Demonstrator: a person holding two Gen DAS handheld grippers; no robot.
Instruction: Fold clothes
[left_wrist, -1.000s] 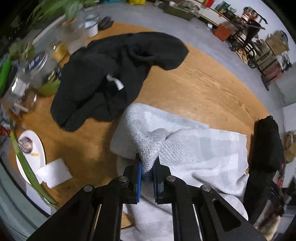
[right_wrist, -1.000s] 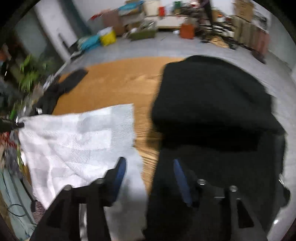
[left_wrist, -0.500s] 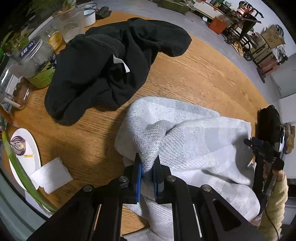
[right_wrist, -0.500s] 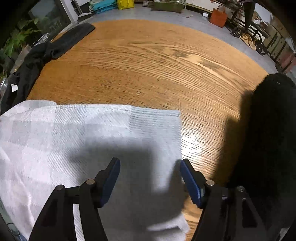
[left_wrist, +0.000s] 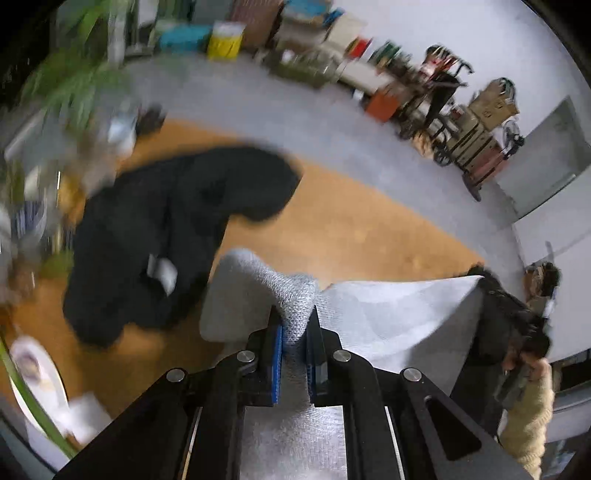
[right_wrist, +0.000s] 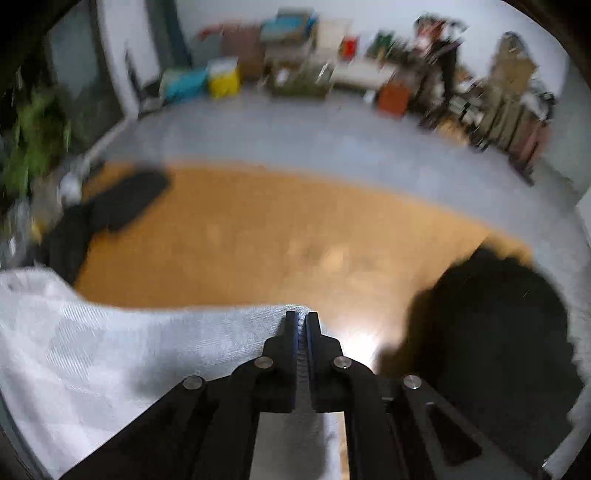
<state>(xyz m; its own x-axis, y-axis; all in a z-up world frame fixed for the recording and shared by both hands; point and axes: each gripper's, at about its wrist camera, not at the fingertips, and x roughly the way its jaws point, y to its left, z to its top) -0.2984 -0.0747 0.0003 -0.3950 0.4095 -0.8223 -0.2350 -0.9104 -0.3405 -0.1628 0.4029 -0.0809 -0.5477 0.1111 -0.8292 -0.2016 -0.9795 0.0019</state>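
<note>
Left gripper (left_wrist: 294, 332) sits at bottom centre of the left wrist view, blue pads clamped tight on a bunched fold of the white cloth (left_wrist: 388, 317), which stretches from there toward the right edge of frame and is raised off the wooden table (left_wrist: 343, 229). At far right of that view a hand (left_wrist: 532, 365) in a cream knit sleeve (left_wrist: 528, 417) holds the other gripper at the cloth's far corner. Right gripper (right_wrist: 300, 325), bottom centre of right wrist view, jaws together w/ the cloth's top edge (right_wrist: 147, 332) pinched between the pads; cloth spreads from there to the lower left of frame. Black garment (left_wrist: 166, 236) lies crumpled on the table at centre left of left view, white label showing; seen small at left in right view too. A second dark garment (right_wrist: 491, 332) sits at lower right of right view, near the table edge. White plate (left_wrist: 33, 373) + paper napkin at lower left, left view. Jars, plant at upper left, blurred. Both views motion-blurred; room clutter at top of frame not readable.
</note>
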